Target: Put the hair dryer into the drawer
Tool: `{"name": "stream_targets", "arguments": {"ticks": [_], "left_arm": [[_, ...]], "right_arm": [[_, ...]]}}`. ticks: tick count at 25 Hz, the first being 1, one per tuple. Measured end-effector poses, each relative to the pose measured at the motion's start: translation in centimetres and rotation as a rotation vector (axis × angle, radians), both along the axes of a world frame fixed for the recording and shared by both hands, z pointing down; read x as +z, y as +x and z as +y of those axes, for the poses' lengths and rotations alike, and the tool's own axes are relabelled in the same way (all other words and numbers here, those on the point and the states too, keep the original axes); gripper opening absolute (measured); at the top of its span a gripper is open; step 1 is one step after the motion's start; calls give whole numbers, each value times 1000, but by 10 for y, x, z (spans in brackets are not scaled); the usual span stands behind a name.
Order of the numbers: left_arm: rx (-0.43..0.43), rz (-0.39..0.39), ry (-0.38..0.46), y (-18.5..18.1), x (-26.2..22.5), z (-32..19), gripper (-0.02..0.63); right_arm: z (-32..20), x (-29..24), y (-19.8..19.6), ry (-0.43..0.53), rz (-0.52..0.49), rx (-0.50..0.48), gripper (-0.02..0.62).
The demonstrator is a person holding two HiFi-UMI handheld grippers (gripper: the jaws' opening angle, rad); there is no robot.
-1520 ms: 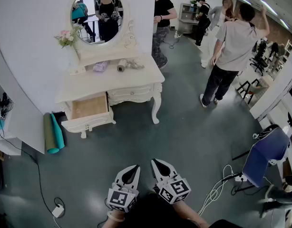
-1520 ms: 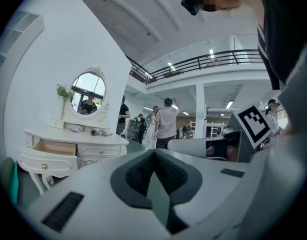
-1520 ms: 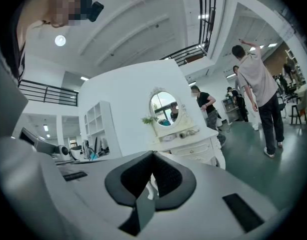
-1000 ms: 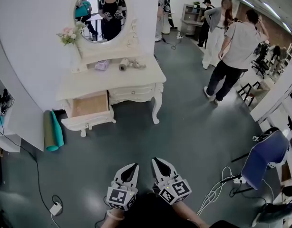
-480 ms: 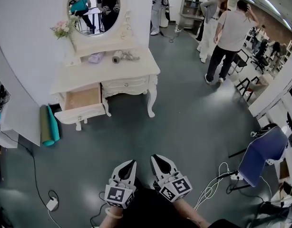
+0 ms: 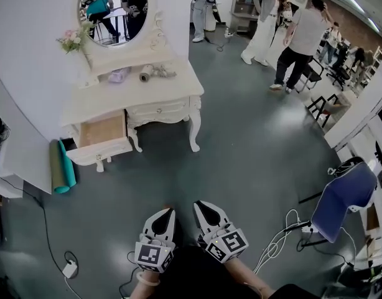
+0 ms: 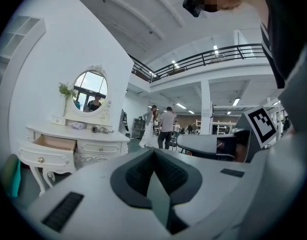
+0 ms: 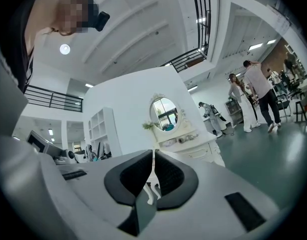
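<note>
1. You are standing well apart from the dressing table [image 6: 160, 95], facing its front.
2. You are carrying the left gripper [image 6: 168, 213] and the right gripper [image 6: 201, 207] side by side. Each has its jaws pressed together with nothing between them.
3. The hair dryer [image 6: 147, 73] is lying on the table's top, toward the back, below the oval mirror [image 6: 113, 8].
4. The drawer [image 6: 99, 152] at the table's left side is standing pulled out and looks bare inside.
5. Judgement: only the drawer opening is done. Reaching the table, gripping the dryer and lowering it in are all remaining.
</note>
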State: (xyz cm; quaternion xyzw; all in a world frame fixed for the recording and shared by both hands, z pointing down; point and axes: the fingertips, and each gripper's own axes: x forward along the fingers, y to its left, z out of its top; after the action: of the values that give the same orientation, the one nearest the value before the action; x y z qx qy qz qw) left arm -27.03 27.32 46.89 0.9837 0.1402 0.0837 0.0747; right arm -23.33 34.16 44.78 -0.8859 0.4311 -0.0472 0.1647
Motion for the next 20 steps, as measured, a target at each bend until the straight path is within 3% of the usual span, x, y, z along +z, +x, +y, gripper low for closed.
{"name": "stream_targets", "arguments": {"ticks": [8, 20], "left_arm": [[-2, -7, -17, 43, 6, -12, 18], [23, 1, -15, 151, -7, -65, 18]], "right_arm": [[-15, 12, 42, -24, -35, -4, 21], [-68, 0, 148, -35, -35, 8, 21]]}}
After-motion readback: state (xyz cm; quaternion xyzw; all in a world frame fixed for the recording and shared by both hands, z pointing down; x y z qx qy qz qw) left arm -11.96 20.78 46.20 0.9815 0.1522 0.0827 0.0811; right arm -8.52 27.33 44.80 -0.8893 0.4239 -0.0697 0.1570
